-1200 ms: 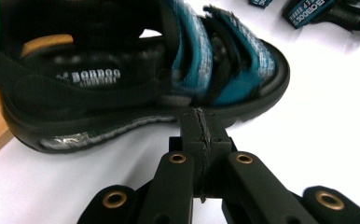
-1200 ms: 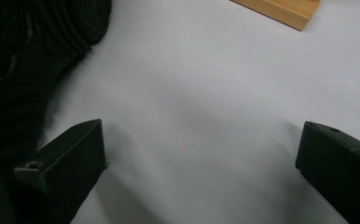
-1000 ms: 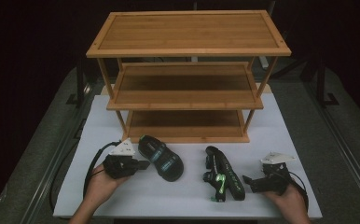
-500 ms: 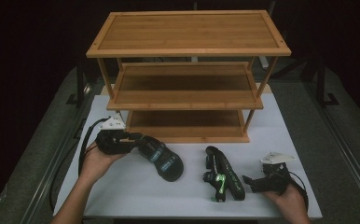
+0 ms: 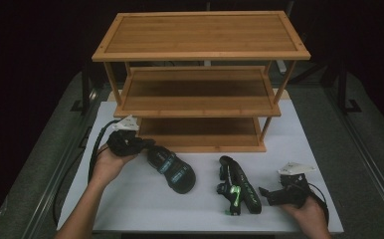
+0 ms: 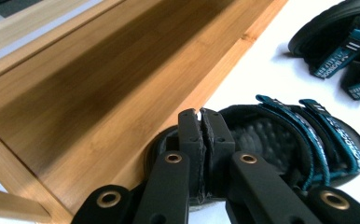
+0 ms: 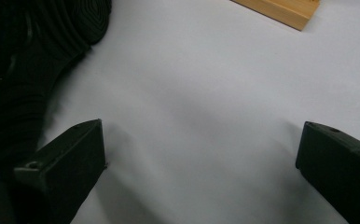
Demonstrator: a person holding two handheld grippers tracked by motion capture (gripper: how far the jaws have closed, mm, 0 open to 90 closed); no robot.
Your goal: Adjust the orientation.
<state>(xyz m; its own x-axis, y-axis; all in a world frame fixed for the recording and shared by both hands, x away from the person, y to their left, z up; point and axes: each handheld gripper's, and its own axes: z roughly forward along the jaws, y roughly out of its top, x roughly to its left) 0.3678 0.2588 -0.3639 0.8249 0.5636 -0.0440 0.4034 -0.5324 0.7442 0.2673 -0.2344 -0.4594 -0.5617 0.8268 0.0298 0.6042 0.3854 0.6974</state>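
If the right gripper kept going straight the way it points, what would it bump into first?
Probably the black-and-green sandal lying on its side. The right gripper, jaws open, points left across the white table toward it; its own view shows bare table between the jaws and the sandal's sole beside them.

Two sandals [image 5: 171, 170] [image 5: 239, 186], one wooden rack [image 5: 200, 79], two hand-held grippers [image 5: 141, 145] [image 5: 265, 193].
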